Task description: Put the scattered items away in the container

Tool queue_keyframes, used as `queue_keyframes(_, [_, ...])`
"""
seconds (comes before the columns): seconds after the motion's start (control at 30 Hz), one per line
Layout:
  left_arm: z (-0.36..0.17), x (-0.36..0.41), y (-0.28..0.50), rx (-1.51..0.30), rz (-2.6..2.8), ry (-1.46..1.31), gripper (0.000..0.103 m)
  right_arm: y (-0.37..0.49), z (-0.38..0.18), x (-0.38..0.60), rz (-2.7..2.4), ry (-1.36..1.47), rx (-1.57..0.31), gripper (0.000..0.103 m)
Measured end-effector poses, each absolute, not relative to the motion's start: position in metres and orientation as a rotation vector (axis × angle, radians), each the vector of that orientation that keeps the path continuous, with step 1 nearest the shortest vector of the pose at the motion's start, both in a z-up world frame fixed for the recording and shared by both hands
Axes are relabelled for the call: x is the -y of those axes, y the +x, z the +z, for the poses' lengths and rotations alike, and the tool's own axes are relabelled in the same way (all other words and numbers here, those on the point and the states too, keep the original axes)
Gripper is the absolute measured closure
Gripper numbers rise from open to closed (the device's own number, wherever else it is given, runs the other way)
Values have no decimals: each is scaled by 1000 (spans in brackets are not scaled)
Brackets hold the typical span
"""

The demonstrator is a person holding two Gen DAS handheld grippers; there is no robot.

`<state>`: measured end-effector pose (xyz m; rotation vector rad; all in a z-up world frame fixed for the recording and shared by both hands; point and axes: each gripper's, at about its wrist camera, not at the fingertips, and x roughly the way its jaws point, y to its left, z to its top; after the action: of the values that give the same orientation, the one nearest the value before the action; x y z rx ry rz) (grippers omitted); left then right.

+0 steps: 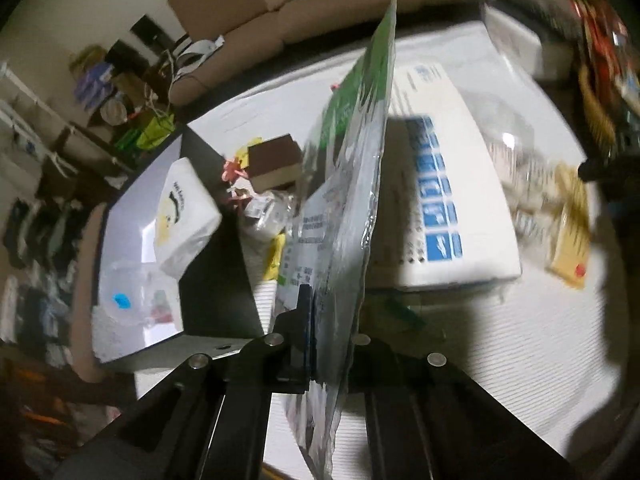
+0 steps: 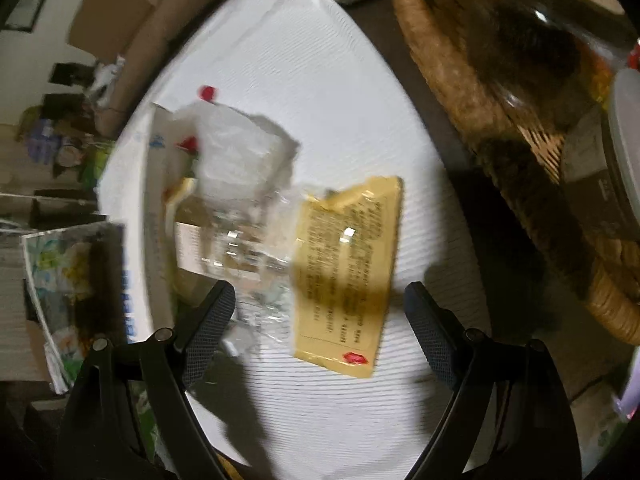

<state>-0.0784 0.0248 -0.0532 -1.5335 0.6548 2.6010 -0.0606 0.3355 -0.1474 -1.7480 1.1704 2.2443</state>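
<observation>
My left gripper [image 1: 314, 312] is shut on a flat green and white plastic packet [image 1: 352, 168], which stands edge-on and upright between the jaws. Left of it lies a black box with a white inside [image 1: 132, 208], holding a white tissue pack [image 1: 184, 216] and a clear bag [image 1: 124, 300]. My right gripper [image 2: 320, 332] stands open just above a yellow printed packet [image 2: 344, 272] and a crumpled clear wrapper [image 2: 240, 216] on the white cloth. Its left finger is by the wrapper, its right finger beyond the yellow packet's edge.
A white carton with blue squares [image 1: 440, 200] lies mid-table, with a brown block [image 1: 276, 160] and small wrappers [image 1: 264, 216] behind the held packet. A wicker basket [image 2: 472, 120] stands to the right in the right wrist view. A beige sofa [image 1: 280, 28] lies beyond.
</observation>
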Motion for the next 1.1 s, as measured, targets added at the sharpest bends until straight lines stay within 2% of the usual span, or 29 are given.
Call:
queue_keyframes(0.07, [-50, -11, -81, -567, 2598, -1539, 100, -62, -133, -330, 2376, -1716, -1120, 18])
queue_keyframes(0.13, [-49, -2, -82, -506, 2596, -1537, 99, -64, -110, -315, 2575, -1672, -902, 18])
queue_keyframes(0.2, [-48, 7, -84, -439, 2594, -1530, 99, -63, -92, -291, 2777, -1682, -545, 16])
queue_keyframes(0.3, [-48, 13, -85, -387, 2591, -1517, 99, -59, -92, -252, 2887, -1807, 19, 1])
queue_keyframes(0.4, [-49, 17, -85, -345, 2583, -1501, 98, -59, -116, -220, 2808, -1989, 473, 0])
queue_keyframes(0.53, [-48, 18, -82, -325, 2567, -1492, 98, -74, -147, -200, 2788, -2049, 725, 0])
queue_keyframes(0.73, [-46, 28, -84, -279, 2568, -1481, 98, -104, -175, -198, 2765, -1993, 759, 0])
queue_keyframes(0.77, [-44, 30, -84, -266, 2569, -1479, 98, -105, -174, -200, 2766, -1994, 708, 6])
queue_keyframes(0.8, [-43, 33, -84, -247, 2568, -1476, 98, -105, -170, -205, 2781, -1993, 612, 15])
queue_keyframes(0.83, [-40, 36, -84, -227, 2566, -1472, 98, -102, -163, -210, 2818, -1978, 522, 44])
queue_keyframes(0.87, [-37, 39, -83, -202, 2564, -1463, 98, -98, -153, -217, 2872, -1954, 404, 65])
queue_keyframes(0.9, [-34, 42, -82, -181, 2562, -1454, 99, -93, -143, -226, 2921, -1941, 244, 73])
queue_keyframes(0.97, [-22, 49, -78, -150, 2561, -1424, 100, -85, -134, -241, 2935, -1946, 54, 102])
queue_keyframes(1.1, [9, 66, -67, -46, 2602, -1343, 100, -61, -107, -269, 2992, -1866, -272, 103])
